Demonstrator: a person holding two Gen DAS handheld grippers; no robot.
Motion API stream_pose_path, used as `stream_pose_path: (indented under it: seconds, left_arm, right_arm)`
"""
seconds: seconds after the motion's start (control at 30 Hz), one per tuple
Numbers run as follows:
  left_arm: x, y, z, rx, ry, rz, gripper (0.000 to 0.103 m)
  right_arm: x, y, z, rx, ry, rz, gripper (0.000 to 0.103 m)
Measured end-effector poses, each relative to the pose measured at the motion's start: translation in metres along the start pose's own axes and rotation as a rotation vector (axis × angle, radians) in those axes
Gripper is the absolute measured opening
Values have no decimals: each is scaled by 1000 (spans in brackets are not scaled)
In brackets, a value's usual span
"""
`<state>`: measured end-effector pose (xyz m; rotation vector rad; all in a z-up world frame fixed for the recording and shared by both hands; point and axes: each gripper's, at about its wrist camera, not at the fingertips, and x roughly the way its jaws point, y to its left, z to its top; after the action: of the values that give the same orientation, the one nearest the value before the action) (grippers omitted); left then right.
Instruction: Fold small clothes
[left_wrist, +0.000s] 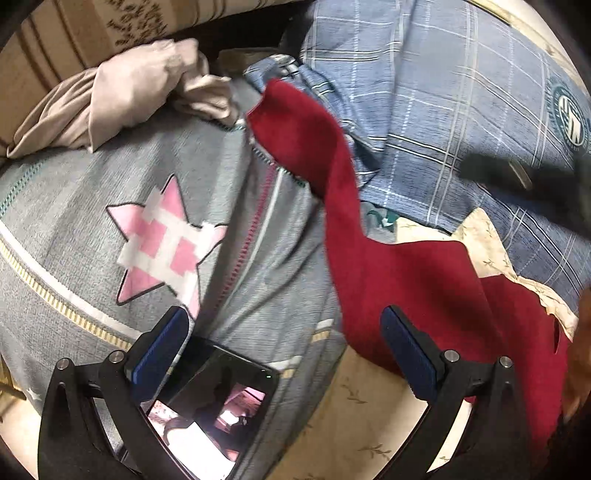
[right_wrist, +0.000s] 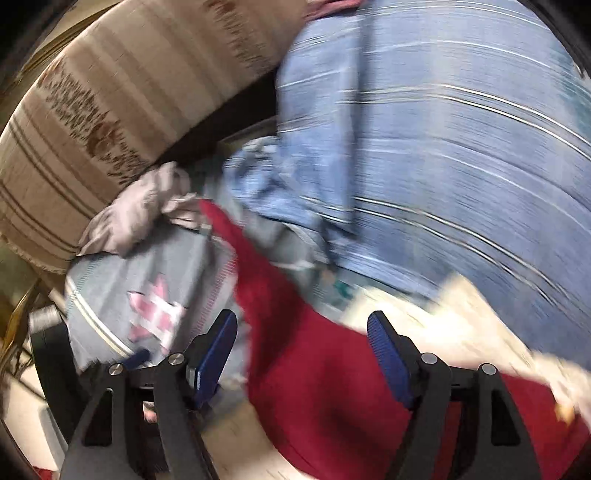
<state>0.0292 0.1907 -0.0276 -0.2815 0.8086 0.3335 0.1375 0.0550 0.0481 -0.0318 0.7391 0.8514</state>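
A dark red garment (left_wrist: 413, 273) lies spread over the bed, one long part reaching up across a grey zip jacket with a pink star (left_wrist: 162, 240). My left gripper (left_wrist: 284, 325) is open and empty, hovering above the jacket's edge and the red cloth. My right gripper (right_wrist: 303, 328) is open and empty just above the red garment (right_wrist: 317, 369); its view is motion-blurred. The grey star jacket (right_wrist: 147, 295) lies to its left. The right gripper shows as a dark blur in the left wrist view (left_wrist: 524, 181).
A blue plaid shirt (left_wrist: 443, 110) lies at the back right, also in the right wrist view (right_wrist: 443, 147). A crumpled beige cloth (left_wrist: 122, 96) sits at the back left by a striped cushion (right_wrist: 92, 122). A phone (left_wrist: 218, 398) rests on the jacket. Cream patterned bedsheet (left_wrist: 369, 424) lies beneath.
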Motion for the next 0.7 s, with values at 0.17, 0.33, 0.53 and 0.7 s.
stream_pose_path:
  seconds: [0.17,0.33,0.53,0.7]
  left_arm:
    - [3,7,5,-27,-4,1,103]
    - [8,18,9,-80,1,4,103]
    - [5,21,15,-91,-15,-19,103]
    - [-1,16,10,-70,-22,-54,103]
  right_arm:
    - [66,42,51,-110,79,38,86]
    - [117,48,60,-115,129,-55,22]
    - [3,-17,31,135,-74,-74,6]
    - [-127,-77,-37,272,-214,-207,6]
